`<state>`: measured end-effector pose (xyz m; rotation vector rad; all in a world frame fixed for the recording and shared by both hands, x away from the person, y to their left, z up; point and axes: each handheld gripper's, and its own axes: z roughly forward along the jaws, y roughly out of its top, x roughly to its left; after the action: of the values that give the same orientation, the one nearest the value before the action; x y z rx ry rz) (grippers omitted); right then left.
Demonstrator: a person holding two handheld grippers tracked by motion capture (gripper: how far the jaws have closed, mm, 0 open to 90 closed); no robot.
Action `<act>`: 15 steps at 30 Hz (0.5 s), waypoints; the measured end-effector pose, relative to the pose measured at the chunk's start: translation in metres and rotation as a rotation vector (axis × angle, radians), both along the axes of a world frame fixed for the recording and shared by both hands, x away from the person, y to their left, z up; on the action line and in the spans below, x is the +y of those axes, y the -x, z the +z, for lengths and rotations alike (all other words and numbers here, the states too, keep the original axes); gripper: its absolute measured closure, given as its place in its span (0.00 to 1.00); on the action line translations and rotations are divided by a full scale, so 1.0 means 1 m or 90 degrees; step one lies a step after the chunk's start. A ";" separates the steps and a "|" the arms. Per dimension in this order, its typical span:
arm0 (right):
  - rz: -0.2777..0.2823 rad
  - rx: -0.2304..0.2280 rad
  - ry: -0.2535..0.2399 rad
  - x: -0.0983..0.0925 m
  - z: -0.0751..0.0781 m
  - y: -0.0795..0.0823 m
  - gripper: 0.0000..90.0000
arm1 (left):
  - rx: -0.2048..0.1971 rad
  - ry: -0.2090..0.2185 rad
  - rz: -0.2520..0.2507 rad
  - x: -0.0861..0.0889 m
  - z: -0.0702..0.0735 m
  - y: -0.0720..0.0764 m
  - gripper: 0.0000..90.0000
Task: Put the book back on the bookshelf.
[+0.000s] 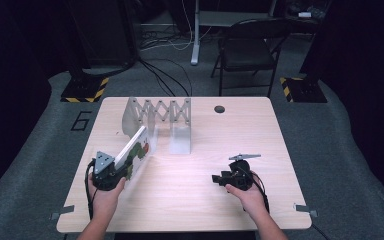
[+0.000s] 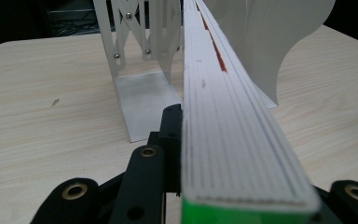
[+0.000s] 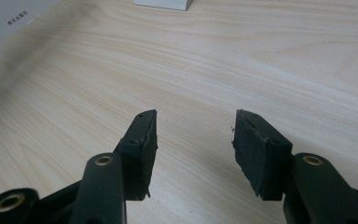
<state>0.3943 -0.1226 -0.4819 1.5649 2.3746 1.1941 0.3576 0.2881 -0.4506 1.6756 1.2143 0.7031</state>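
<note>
gripping the book (image 2: 233, 121) in left gripper (image 1: 111, 172).

A pale wood-grain surface (image 1: 190, 185) carries a white expanding metal rack (image 1: 162, 120) near its far edge, left of centre.

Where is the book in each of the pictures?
High view: the book is at the left of the table, tilted, in the left claw, just in front of the white metal book rack.
Left gripper view: its page edges run up the middle, gripped between the jaws.
Right gripper view: probably the white corner with small print at the top left edge.
Shared landmark: the rack's flat base plate.
</note>
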 end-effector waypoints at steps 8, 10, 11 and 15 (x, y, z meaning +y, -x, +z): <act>0.001 -0.002 0.000 0.000 0.000 -0.001 0.55 | -0.001 -0.003 0.011 0.003 -0.001 -0.001 0.84; 0.000 -0.001 0.000 0.000 0.000 0.000 0.55 | -0.003 -0.003 0.012 0.004 -0.001 -0.002 0.84; -0.001 0.004 0.000 0.000 0.000 0.000 0.55 | -0.003 -0.002 0.014 0.004 0.000 -0.002 0.84; -0.003 0.008 0.000 0.000 0.000 0.000 0.55 | -0.013 0.000 0.025 0.001 0.004 -0.004 0.84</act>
<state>0.3939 -0.1226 -0.4816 1.5830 2.3771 1.1868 0.3614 0.2896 -0.4464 1.6447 1.2359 0.7436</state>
